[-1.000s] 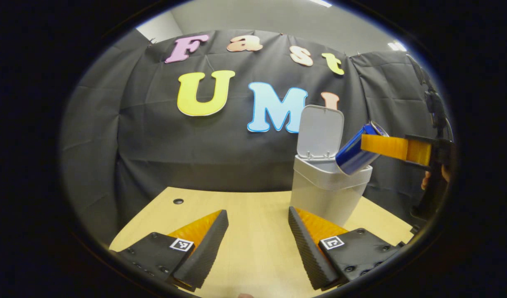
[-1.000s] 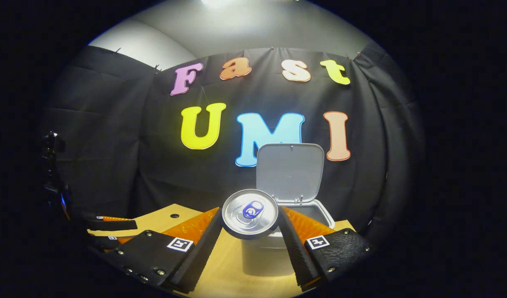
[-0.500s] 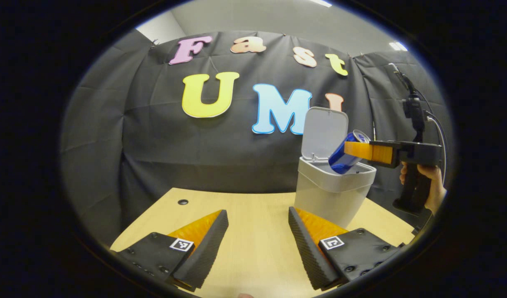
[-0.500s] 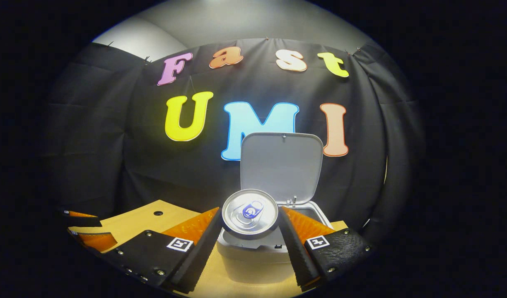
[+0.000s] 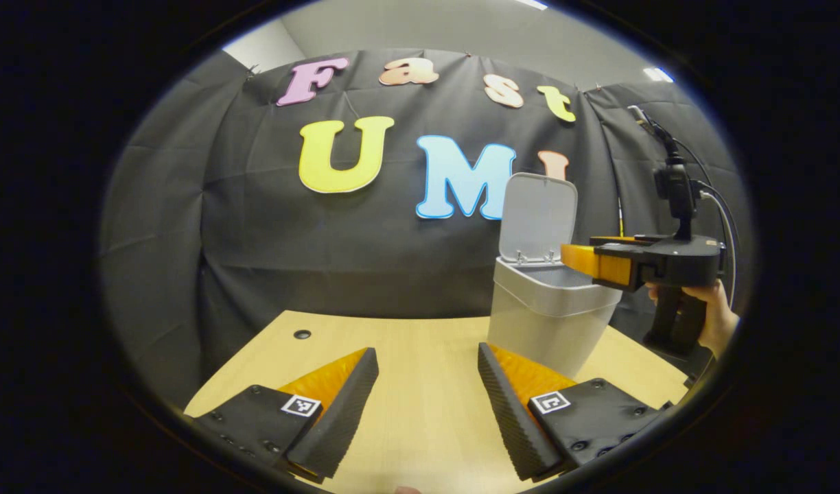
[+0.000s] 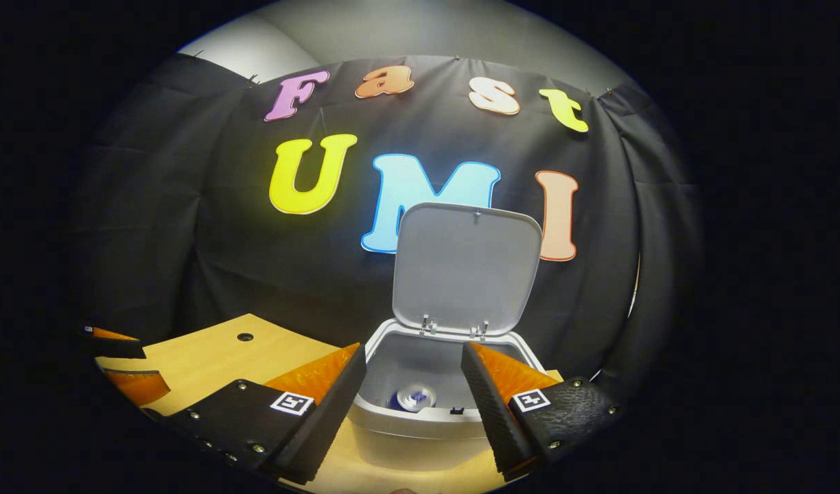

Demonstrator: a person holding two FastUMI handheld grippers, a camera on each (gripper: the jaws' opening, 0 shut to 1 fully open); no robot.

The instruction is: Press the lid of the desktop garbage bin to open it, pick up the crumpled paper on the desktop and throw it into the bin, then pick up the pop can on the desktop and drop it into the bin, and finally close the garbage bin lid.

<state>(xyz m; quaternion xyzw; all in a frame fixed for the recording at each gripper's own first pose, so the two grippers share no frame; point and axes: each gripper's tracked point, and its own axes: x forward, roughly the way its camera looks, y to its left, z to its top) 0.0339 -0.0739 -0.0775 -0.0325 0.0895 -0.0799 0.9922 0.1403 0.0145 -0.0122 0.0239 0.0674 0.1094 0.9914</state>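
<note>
Grey plastic bin (image 6: 420, 429) is sitting on the wooden desk (image 5: 420, 405) with its lid (image 6: 468, 267) standing upright on the rear hinge. Pop can (image 6: 413, 398) is lying inside the bin at the bottom, blue body with its silver end facing up. Crumpled paper can't be made out in there.

Right tongs (image 6: 410, 384) are hovering spread and empty just above the bin's open mouth; in the left gripper view the same right tongs (image 5: 588, 257) are reaching level over the rim, a hand (image 5: 715, 315) gripping the handle. Left tongs (image 5: 427, 394) are also spread and empty, hanging low over bare desk, near the front of the bin.

Judging from this, both drops look done and closing the lid is the step left. To do it well: raise the right tongs clear of the mouth, go up behind or above the lid's top edge, then push it forward and down with one finger until it seats. Pushing gently matters, since the bin looks light and could slide or tip; the left tongs could be bracing its side.
</note>
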